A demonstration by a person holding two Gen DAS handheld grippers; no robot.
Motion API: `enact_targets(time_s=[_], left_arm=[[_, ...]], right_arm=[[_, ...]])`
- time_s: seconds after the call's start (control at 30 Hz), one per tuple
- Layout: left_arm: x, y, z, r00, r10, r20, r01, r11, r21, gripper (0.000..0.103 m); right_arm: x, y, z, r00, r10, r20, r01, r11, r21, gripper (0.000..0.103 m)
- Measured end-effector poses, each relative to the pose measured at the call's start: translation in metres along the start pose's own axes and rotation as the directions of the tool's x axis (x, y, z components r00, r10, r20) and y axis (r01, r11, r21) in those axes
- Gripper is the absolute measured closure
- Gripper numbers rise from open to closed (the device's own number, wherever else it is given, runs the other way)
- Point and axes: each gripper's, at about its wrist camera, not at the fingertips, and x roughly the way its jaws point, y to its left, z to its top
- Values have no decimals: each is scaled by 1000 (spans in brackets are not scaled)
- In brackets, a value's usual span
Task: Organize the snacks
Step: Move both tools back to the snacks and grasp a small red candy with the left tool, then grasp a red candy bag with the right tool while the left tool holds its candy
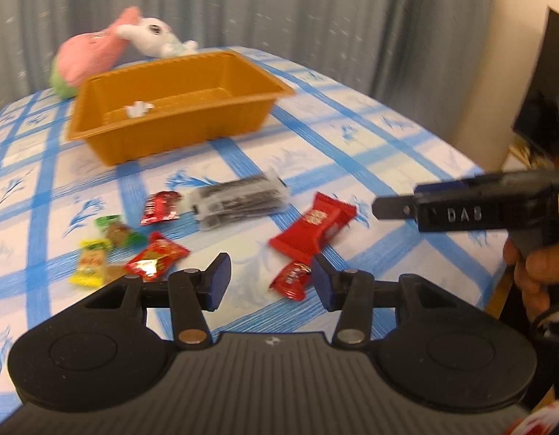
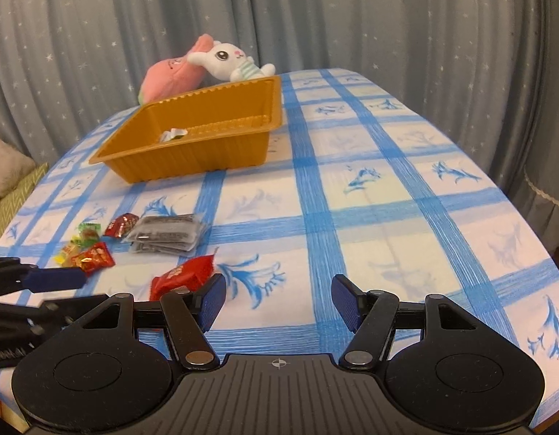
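Left wrist view: left gripper (image 1: 270, 281) jaws apart, empty; small red sachet (image 1: 291, 280) just ahead, near one pad. Big red packet (image 1: 312, 230) beyond, orange tray (image 1: 177, 123) far ahead on worktop (image 1: 352, 137). Right gripper (image 2: 277, 302) jaws apart, empty. Sachets likely light, crinkly, slippery; pinch flat body across width.

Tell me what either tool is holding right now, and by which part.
Nothing is held. The left tool and right tool are both open over the tablecloth, pads bare.
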Motion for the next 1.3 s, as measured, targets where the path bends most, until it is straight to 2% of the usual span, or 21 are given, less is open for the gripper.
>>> enact_targets(time_s=[0.1,0.17,0.47,0.67,0.9,1.03,1.2,1.3], left_arm=[[10,-4,0,1000,-17,-22,18,999,49,66],[15,-5,1,999,-26,-28,27,998,63,67],[30,-10,2,996,-43,-74,50,995,87,83],[17,-1,-1,998,6,-70,-4,999,37,86],[-4,25,2,995,96,-15,-97,993,-67,86],[-8,38,3,994,112,-1,-111,987,-119,86],[-12,46,3,993,119,9,-117,983,-140,86],[-13,49,3,992,126,13,-122,981,-153,86]], right_arm=[[2,-2,0,1000,-4,-5,4,1000,7,38],[4,-3,0,1000,-5,-10,5,1000,11,38],[10,-6,0,1000,-9,-20,10,1000,24,38],[11,-1,-1,1000,12,-13,-12,1000,19,38],[13,19,-1,993,113,-15,-113,993,-25,39],[16,26,-1,987,162,-13,-162,987,-19,38],[11,26,4,983,179,28,-179,984,-12,39],[16,35,7,977,211,14,-209,974,-88,38]])
